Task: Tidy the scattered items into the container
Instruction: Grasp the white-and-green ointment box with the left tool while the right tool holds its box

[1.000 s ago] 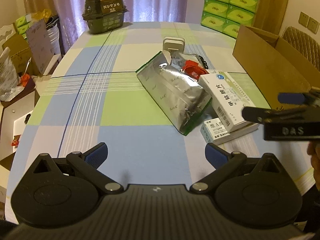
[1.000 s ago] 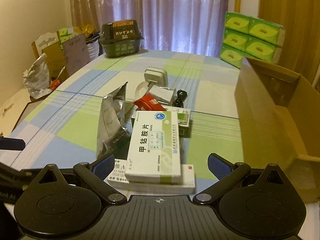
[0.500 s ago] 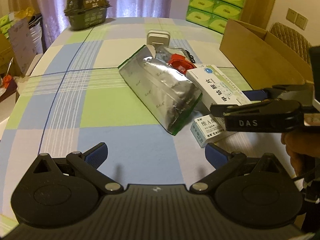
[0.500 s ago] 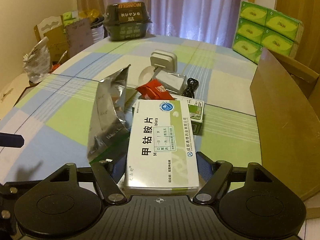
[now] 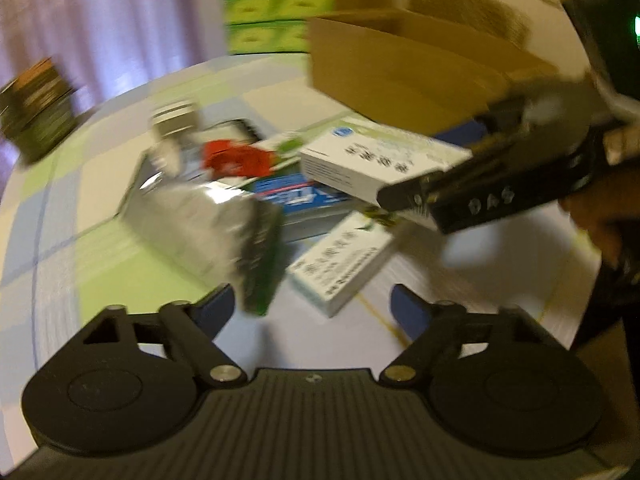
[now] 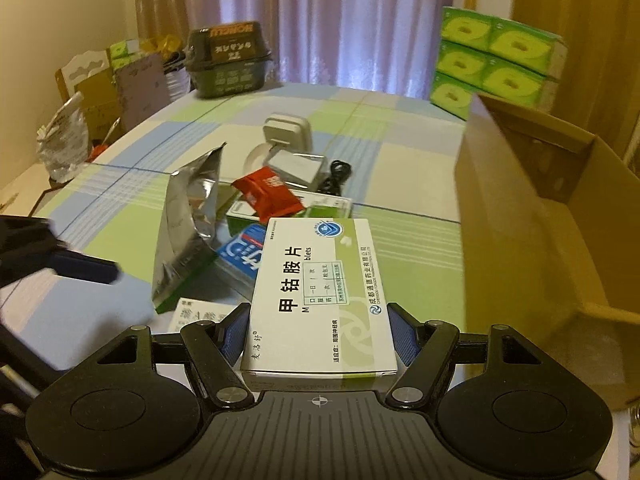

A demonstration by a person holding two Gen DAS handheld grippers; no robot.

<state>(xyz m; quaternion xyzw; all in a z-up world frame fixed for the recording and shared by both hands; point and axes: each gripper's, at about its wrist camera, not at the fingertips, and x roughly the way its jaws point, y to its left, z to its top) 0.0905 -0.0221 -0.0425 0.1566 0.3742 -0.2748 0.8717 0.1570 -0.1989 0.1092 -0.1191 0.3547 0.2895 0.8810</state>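
My right gripper (image 6: 318, 330) is shut on a white and green medicine box (image 6: 320, 292), lifted above the pile; the same medicine box (image 5: 372, 160) shows in the blurred left wrist view, held off the table. The open cardboard box (image 6: 532, 208) stands to the right. Left on the checked tablecloth are a silver foil bag (image 6: 188, 228), a red packet (image 6: 268, 196), a blue box (image 6: 242, 254), a smaller white box (image 5: 340, 256), a white charger (image 6: 286, 132) and a black cable (image 6: 336, 178). My left gripper (image 5: 312, 304) is open just before the foil bag and the small white box.
A dark green tub (image 6: 228, 60) stands at the table's far end. Green tissue packs (image 6: 496, 60) are stacked behind the cardboard box. Bags and cartons (image 6: 92, 108) crowd the floor on the left. A person's hand (image 5: 600, 216) holds the right gripper.
My right gripper has closed on the medicine box and raised it off the pile, baring a blue box beneath. The left gripper has swung right and closer to the pile, still open.
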